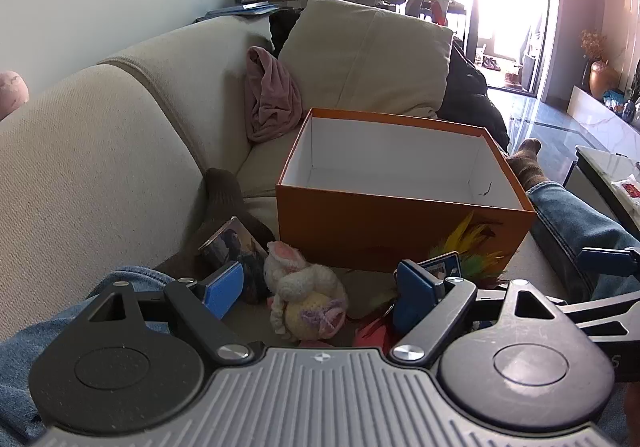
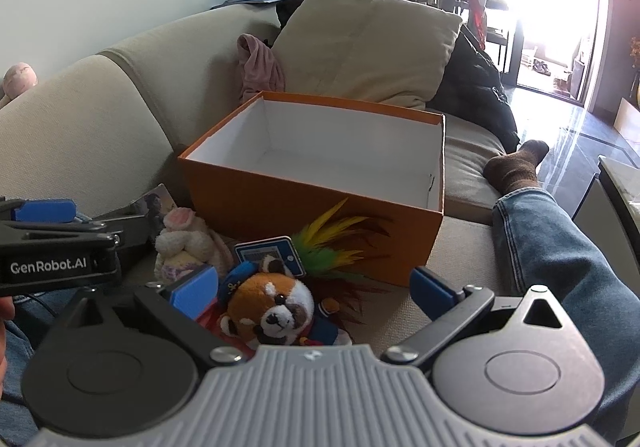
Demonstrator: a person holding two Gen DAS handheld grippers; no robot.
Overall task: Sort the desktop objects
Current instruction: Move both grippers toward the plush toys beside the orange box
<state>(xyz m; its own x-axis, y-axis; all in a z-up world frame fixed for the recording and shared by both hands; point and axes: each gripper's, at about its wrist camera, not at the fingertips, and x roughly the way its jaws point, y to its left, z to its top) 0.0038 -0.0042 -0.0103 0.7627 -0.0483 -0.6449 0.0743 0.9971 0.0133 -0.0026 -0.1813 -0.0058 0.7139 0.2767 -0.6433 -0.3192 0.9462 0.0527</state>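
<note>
An open orange box with an empty white inside stands on the sofa seat; it also shows in the right wrist view. In front of it lie a crocheted bunny, a photo-printed can, a feather toy and a small blue card. My left gripper is open, its jaws either side of the bunny. My right gripper is open around a red panda plush. The bunny, card and feathers lie behind it.
A cream sofa with a cushion and a pink cloth sits behind the box. The person's jeans leg and socked foot lie right of the box. The left gripper's body is at the left.
</note>
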